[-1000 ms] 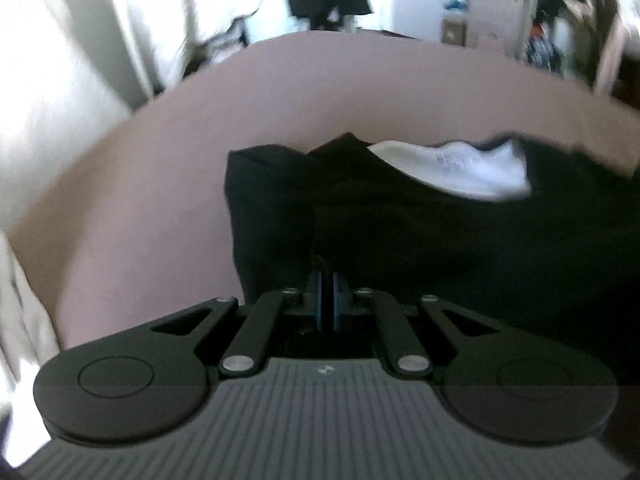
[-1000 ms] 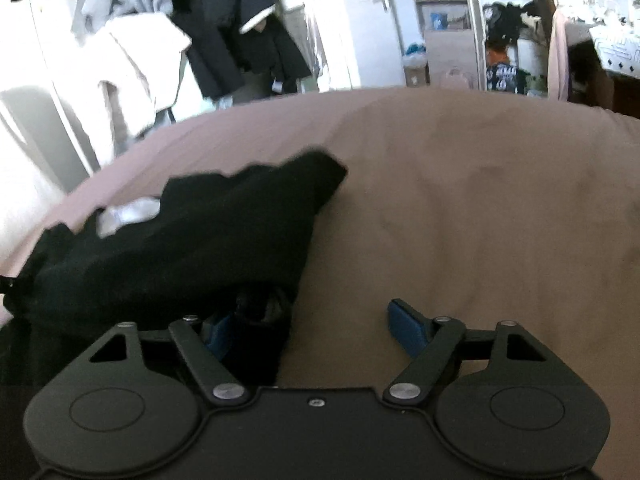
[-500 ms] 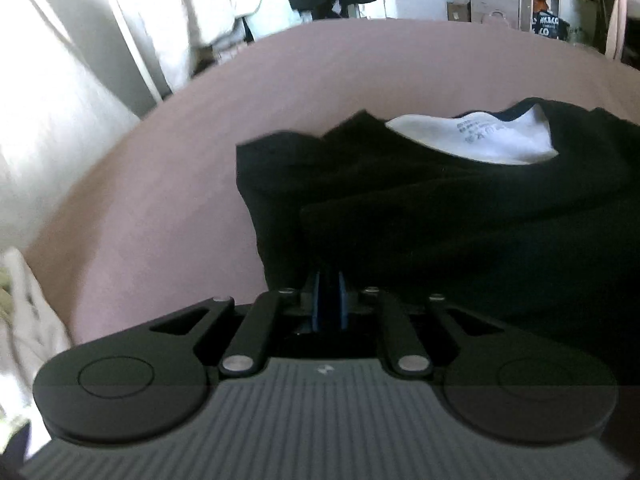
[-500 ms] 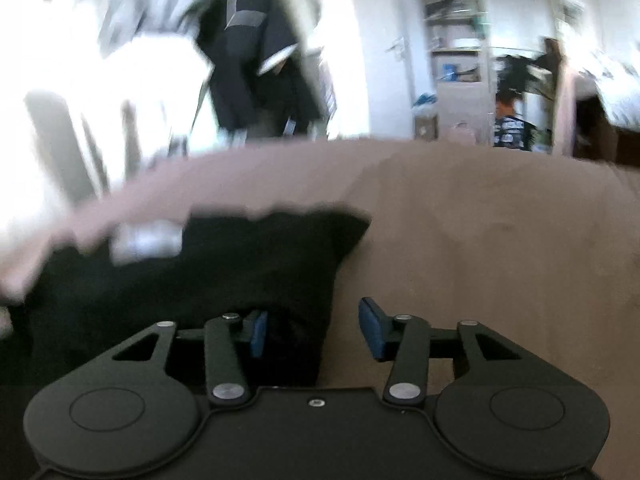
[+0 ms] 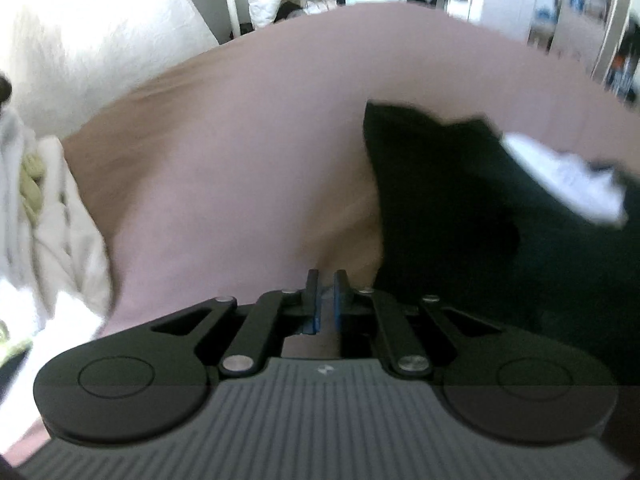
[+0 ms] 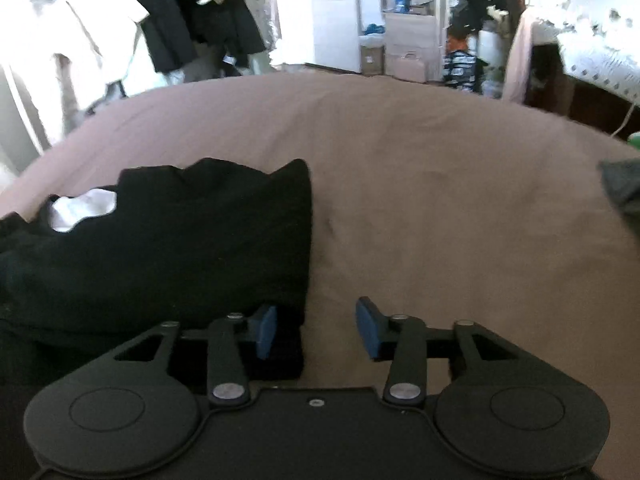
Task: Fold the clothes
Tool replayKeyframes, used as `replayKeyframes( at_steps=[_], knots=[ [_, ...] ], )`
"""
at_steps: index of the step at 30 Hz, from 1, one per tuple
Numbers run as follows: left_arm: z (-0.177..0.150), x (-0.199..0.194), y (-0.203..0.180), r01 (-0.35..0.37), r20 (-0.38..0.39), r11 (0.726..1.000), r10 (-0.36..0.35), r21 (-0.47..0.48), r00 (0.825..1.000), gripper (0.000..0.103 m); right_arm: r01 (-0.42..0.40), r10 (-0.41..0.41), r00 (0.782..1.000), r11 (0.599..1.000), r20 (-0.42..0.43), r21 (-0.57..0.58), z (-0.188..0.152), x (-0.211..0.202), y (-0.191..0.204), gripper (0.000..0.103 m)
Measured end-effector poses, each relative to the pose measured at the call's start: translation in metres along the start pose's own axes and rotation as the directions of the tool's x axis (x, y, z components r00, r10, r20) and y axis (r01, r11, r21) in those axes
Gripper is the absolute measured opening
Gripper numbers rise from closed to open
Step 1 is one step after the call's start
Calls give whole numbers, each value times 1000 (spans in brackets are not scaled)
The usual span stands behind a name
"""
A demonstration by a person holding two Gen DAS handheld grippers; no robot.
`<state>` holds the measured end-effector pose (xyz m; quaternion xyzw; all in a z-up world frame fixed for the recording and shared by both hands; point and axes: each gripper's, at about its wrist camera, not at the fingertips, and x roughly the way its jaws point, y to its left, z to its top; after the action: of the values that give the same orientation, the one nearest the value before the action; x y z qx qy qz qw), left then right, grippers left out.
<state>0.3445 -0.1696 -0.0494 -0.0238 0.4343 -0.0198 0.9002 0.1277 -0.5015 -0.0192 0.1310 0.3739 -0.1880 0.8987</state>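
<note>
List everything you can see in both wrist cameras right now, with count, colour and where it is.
black garment: one, black with a white patch inside its neck, lying on the bed, left part of the right wrist view.
bed cover: one, pinkish brown, fills the middle of both views.
grey cloth: one, grey, at the bed's right edge.
hanging clothes: several, dark and white, beyond the bed at the upper left.
shelf unit: one, pale, against the far wall.
white fabric: a heap, white, left edge of the left wrist view.
left gripper: one, black with blue pads, shut, over bare cover beside the garment.
right gripper: one, black with blue pads, jaws opening, the garment's edge between them.
</note>
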Motion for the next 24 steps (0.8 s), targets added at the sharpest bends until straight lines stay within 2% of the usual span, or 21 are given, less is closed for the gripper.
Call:
replayKeyframes(
  at_steps=[2, 4, 8, 11, 12, 14, 15, 16, 18, 20, 21, 22, 24],
  knots=[
    [1, -2, 1, 66, 9, 997, -66, -33, 998, 8, -26, 26, 1000, 1000, 17, 8, 6, -15, 2, 49],
    [0, -6, -1, 111, 26, 993, -111, -37, 994, 7, -107, 107, 990, 994, 90, -5, 9, -37, 8, 49],
    [-2, -15, -11, 162, 71, 987, -161, -5, 984, 7, -300, 310, 932, 950, 186, -83, 7, -58, 28, 53],
    [1, -18, -28, 204, 118, 978, -208, 47, 971, 8, -269, 301, 937, 946, 178, -182, -9, -42, 47, 54],
    [1, -23, -36, 211, 150, 974, -222, 84, 963, 13, -255, 291, 941, 946, 172, -202, -14, -36, 49, 54],
    [2, -38, -50, 215, 201, 964, -245, 158, 948, 33, -241, 277, 949, 945, 150, -220, -21, -24, 51, 54],
    [-1, -43, -57, 215, 212, 957, -255, 196, 943, 50, -258, 285, 951, 946, 119, -197, -21, -17, 48, 55],
    [-4, -42, -65, 198, 192, 953, -244, 229, 951, 61, -276, 294, 952, 946, 87, -171, -21, -10, 45, 55],
    [-9, -36, -82, 152, 126, 945, -195, 290, 973, 63, -313, 319, 947, 943, 43, -109, -23, -1, 36, 57],
    [-15, -19, -90, 47, 55, 945, -69, 323, 996, 63, -331, 334, 943, 941, 19, -75, -27, 3, 32, 59],
    [-20, -10, -89, 10, 30, 946, -21, 323, 999, 65, -335, 337, 941, 939, 14, -70, -30, 4, 32, 59],
    [-25, -9, -85, 5, 33, 951, -16, 310, 999, 65, -334, 336, 942, 939, 8, -76, -31, 3, 34, 60],
    [-34, -21, -88, -56, 80, 933, 29, 356, 996, 65, -331, 332, 943, 939, -3, -90, -31, -1, 38, 61]
  ],
)
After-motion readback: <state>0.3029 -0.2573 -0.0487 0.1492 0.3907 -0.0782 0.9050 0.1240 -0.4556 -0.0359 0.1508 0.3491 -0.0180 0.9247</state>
